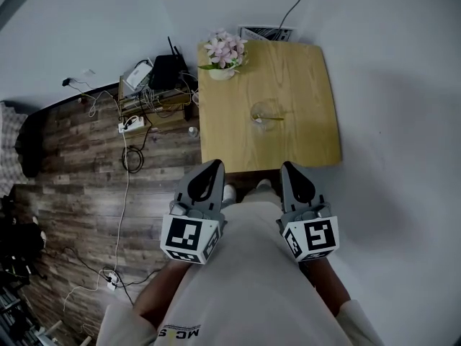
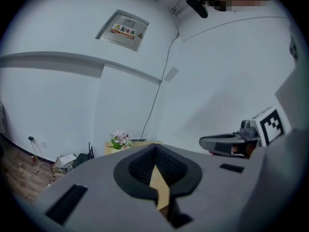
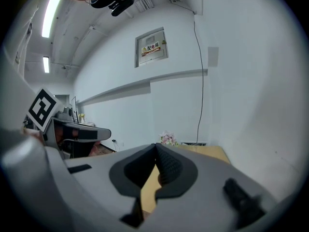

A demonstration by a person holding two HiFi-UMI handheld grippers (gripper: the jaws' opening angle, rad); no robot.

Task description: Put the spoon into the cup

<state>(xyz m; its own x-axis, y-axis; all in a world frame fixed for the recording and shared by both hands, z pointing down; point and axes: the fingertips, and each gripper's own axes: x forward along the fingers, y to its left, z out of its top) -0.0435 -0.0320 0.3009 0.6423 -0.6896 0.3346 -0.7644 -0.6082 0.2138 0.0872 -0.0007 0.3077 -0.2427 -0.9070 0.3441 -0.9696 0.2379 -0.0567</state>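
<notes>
right gripper (image 1: pixel 289 167) pressed together, empty; left gripper (image 1: pixel 215 164) same. both held short of table (image 1: pixel 302 85) near edge. straight ahead, closer to right: clear cup (image 1: pixel 265 110), spoon (image 1: pixel 271 119) at it, long axis crosswise, handle rightward; inside or beside unclear.

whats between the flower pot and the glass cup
Only bare wooden tabletop, seen in the head view, between the white pot of pink flowers and the clear glass cup.

Wooden table (image 1: pixel 302 78): flower pot (image 1: pixel 225 56) at far-left corner; clear cup (image 1: pixel 265 111) mid-table, spoon (image 1: pixel 274 119) at it.
</notes>
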